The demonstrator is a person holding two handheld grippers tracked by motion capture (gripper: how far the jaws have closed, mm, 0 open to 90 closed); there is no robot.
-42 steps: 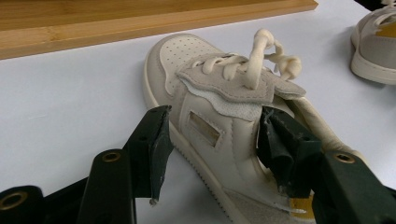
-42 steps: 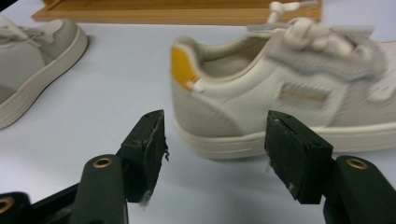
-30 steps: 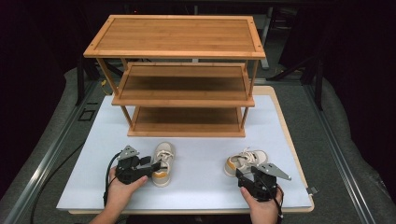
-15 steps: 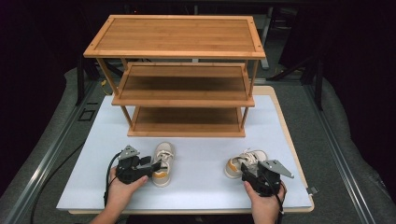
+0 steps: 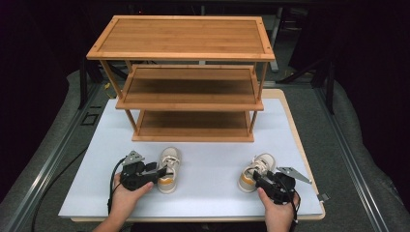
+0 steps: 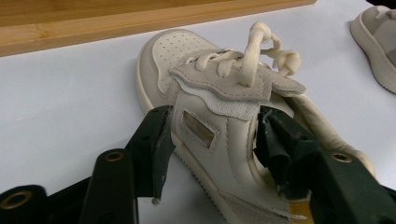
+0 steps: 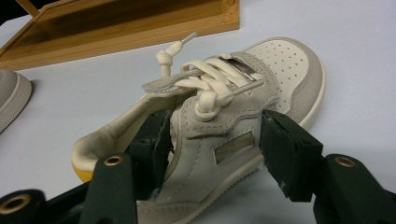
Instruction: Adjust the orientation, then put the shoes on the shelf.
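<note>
White tabletop point(image 5: 208, 193) in a dark room, with a three-shelf wooden rack point(image 5: 188, 48) at the far end, all shelves bare. Two small cream shoes near the front edge, toes towards the rack: left shoe point(image 5: 168, 169) at the left gripper point(image 5: 163, 171), right shoe point(image 5: 254, 171) well apart from it at the right gripper point(image 5: 259, 181).

Latest change: both sets of fingers just been closing in, each around one side wall of its shoe. Looks like the grab step, so probably lifting up to a shelf next.

Left gripper view: one of the fingers point(image 6: 156, 144) outside against the side of the left shoe point(image 6: 219, 126), the other down inside the opening by the tongue. Touching by the look of it, but can't tell whether really clamped yet.

Right gripper view: same straddle on the right shoe point(image 7: 224, 135), one finger inside the opening, the outer one point(image 7: 287, 154) a sliver off the side. Fairly wide, nothing properly held. Both shoes flat on the tabletop, not lifted.
</note>
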